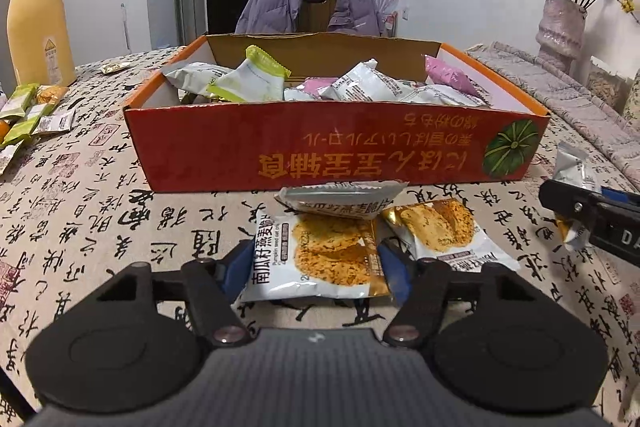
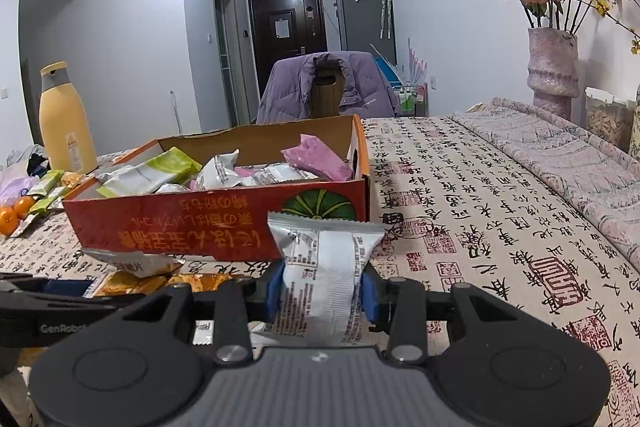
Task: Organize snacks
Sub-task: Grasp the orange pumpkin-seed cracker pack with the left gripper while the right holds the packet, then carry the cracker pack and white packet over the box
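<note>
An orange-red cardboard box (image 1: 280,155) holds several snack packets in white, green and pink. In front of it lies a pumpkin-seed oat crisp packet (image 1: 332,251) flat on the tablecloth. My left gripper (image 1: 314,267) has its blue pads against the packet's two side edges. A second oat crisp packet (image 1: 440,235) and a silver packet (image 1: 340,203) lie beside it. My right gripper (image 2: 324,291) is shut on a white snack packet (image 2: 328,259), held upright just in front of the box's (image 2: 180,227) right corner. The left gripper (image 2: 72,291) shows at the left edge there.
A yellow bottle (image 1: 36,23) and loose green packets (image 1: 24,111) sit at the far left, with oranges (image 2: 16,213) nearby. A vase of dried roses (image 1: 560,23) and a folded quilt (image 2: 560,155) occupy the right. A chair with a purple jacket (image 1: 308,3) stands behind the table.
</note>
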`<state>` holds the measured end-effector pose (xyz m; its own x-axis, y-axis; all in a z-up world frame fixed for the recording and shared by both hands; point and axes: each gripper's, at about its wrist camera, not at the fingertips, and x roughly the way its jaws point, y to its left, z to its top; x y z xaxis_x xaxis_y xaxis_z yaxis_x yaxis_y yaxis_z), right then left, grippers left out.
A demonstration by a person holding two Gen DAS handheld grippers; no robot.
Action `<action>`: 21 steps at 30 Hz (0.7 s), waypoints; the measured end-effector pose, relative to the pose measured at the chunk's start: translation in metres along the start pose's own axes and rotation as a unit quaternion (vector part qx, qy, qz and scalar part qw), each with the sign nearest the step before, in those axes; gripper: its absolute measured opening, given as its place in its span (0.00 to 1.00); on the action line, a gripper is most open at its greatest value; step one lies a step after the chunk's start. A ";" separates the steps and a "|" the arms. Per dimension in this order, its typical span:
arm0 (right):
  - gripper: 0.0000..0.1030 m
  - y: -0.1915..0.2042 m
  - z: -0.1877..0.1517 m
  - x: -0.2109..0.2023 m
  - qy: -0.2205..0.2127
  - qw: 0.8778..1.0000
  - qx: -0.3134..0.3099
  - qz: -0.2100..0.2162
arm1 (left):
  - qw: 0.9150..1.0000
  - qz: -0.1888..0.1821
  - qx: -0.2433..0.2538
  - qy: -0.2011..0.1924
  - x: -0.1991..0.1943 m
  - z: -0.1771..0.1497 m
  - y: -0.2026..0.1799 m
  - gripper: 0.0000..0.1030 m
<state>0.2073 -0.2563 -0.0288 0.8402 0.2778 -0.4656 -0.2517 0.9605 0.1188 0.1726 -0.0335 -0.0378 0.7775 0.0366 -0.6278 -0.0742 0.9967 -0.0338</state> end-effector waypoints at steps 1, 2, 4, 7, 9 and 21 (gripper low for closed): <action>0.37 0.000 0.000 0.000 0.000 1.000 0.000 0.000 | 1.000 -0.002 0.001 -0.001 -0.002 -0.001 0.000 0.65; 0.37 0.000 0.000 0.000 -0.001 1.000 0.000 0.000 | 1.000 -0.003 0.001 -0.003 -0.004 -0.002 0.001 0.65; 0.37 0.000 0.000 -0.001 -0.002 1.000 -0.001 -0.001 | 1.000 -0.003 0.004 -0.010 -0.009 -0.005 0.002 0.65; 0.37 0.000 -0.001 -0.002 -0.004 1.000 -0.001 0.000 | 1.000 -0.005 0.012 -0.026 -0.021 -0.009 0.003 0.65; 0.38 0.000 -0.001 -0.003 -0.006 1.000 -0.002 0.000 | 0.999 -0.005 0.016 -0.034 -0.028 -0.012 0.004 0.65; 0.37 0.010 -0.002 -0.008 -0.022 0.999 -0.034 0.009 | 0.995 -0.009 0.012 -0.100 -0.073 -0.005 0.015 0.65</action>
<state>0.1969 -0.2485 -0.0255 0.8551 0.2961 -0.4255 -0.2967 0.9526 0.0668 0.1118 -0.0214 0.0035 0.8871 0.0294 -0.4607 -0.0458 0.9987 -0.0244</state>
